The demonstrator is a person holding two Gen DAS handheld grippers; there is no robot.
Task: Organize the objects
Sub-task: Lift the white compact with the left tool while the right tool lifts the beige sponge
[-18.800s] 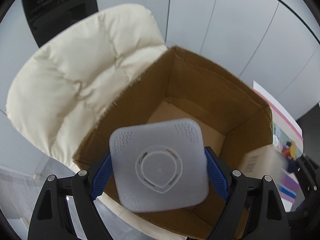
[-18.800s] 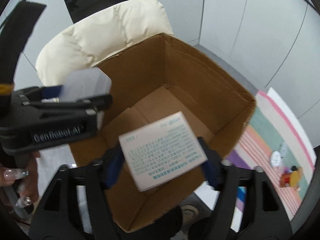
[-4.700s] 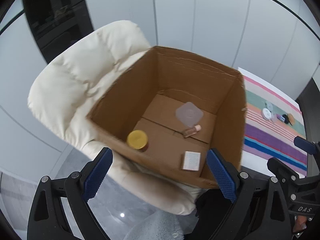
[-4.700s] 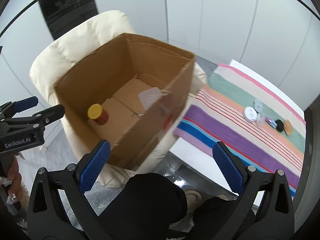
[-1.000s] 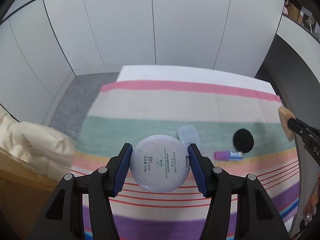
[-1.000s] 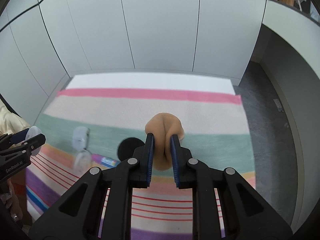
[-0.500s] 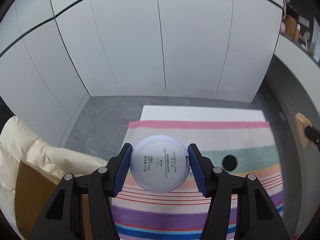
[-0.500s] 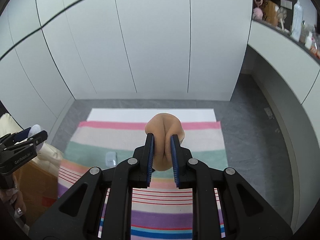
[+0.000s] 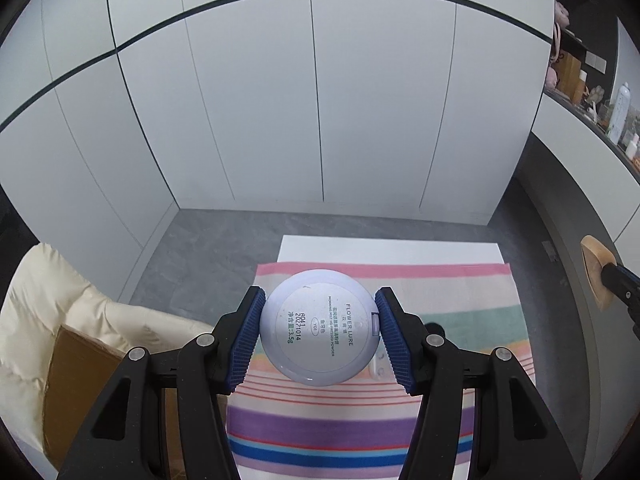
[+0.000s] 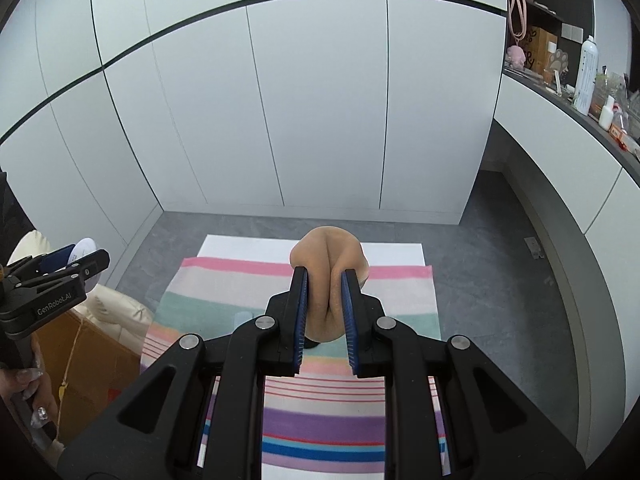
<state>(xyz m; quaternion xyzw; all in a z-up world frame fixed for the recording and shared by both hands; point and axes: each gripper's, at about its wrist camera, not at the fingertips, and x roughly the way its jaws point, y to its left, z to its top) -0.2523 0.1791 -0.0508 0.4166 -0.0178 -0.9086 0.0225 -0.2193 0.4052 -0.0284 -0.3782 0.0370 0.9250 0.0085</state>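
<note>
Both loads now hang high above the striped counter, well below our tools: left tool clamped on the compact, right tool pinching the sponge, ready for the box.

The right tool squeezes a beige sponge above the striped cloth.

Both wrist views overlook the striped cloth from high up.

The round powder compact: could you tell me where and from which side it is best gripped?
Grip the round powder compact across its rim at the widest line, one pad on each side, as the left gripper holds it now. Its flat faces are broad and smooth, while the thin edge gives opposed contact. Probably keep the small clasp tab at its right edge clear of the pad.
</note>
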